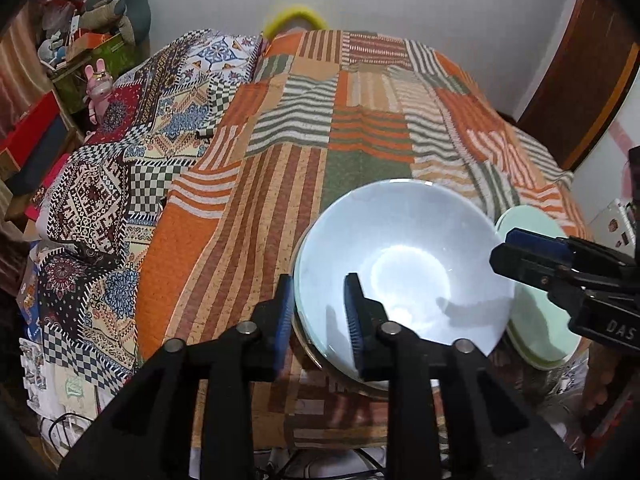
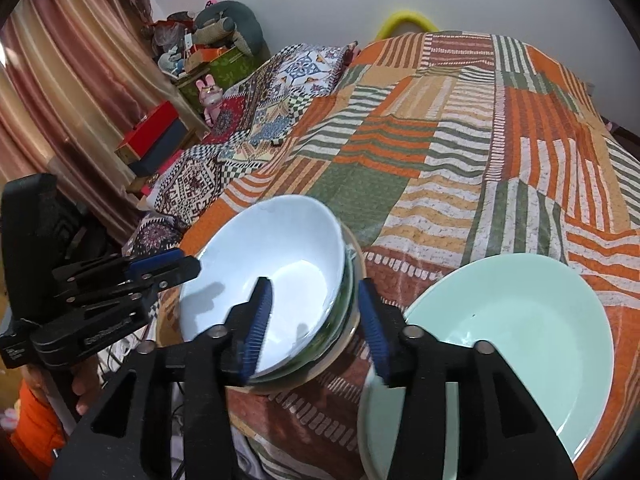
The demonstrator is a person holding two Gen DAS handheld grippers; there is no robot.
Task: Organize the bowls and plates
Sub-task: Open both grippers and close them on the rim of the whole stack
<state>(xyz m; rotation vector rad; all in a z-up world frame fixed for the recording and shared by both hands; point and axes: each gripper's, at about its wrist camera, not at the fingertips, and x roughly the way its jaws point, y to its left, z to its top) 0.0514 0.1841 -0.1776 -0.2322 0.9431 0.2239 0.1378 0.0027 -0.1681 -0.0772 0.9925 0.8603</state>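
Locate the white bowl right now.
The white bowl sits atop a stack of bowls at the near edge of the patchwork bedspread, just left of the mint-green plate in the right wrist view, its rim between both grippers' jaws.

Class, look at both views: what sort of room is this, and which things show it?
Most likely a bedroom. A patchwork quilt covers what looks like a bed, soft toys are heaped in the corner, and curtains hang beside them.

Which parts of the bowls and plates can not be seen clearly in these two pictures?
- Bowls under the top pale blue bowl: right wrist view, only rim edges show, count unclear.
- Mint green round plate: left wrist view, hidden by bowl and right hand-held gripper.
- Plate's near edge: right wrist view, covered by gripper fingers.
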